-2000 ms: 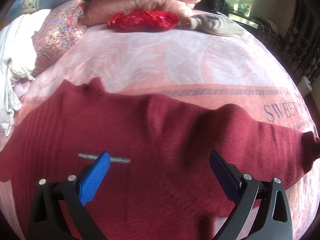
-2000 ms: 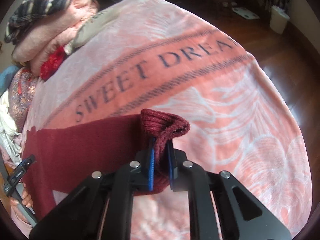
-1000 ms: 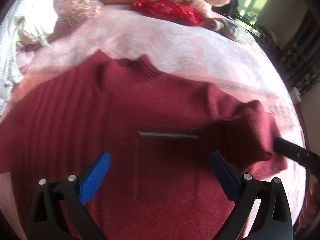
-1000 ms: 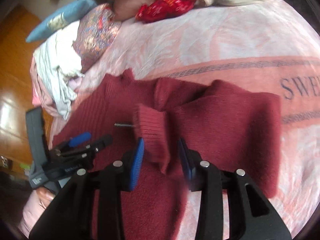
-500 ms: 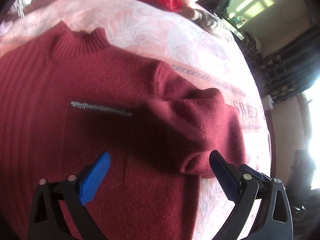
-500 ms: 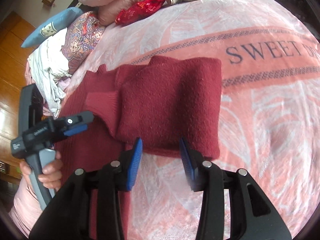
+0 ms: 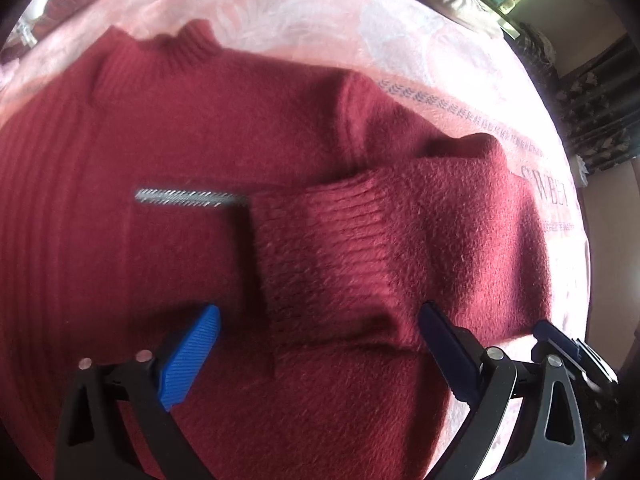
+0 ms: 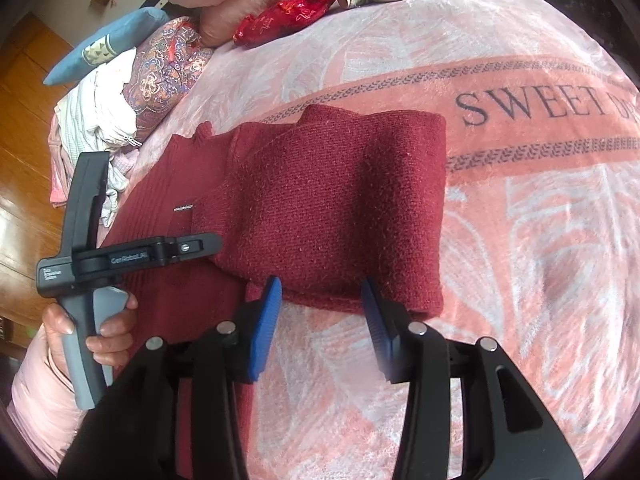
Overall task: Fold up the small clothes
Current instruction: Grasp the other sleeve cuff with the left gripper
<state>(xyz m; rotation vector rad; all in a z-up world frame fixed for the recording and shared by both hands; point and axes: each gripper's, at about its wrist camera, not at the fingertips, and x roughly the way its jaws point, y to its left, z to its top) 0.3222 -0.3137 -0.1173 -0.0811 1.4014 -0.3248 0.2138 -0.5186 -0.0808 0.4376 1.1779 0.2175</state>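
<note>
Left wrist: my left gripper hangs wide over the maroon sweater on the blanket, jaws just narrowing slightly, empty; folded sleeve cuff straight ahead. Right wrist: right gripper half spread, just opening, nothing pinched; sleeve's long axis crosswise, near edge just beyond the tips.

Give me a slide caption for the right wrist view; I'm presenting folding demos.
Right gripper open at the edge of a maroon sweater, its sleeve folded across on a pink blanket.
</note>
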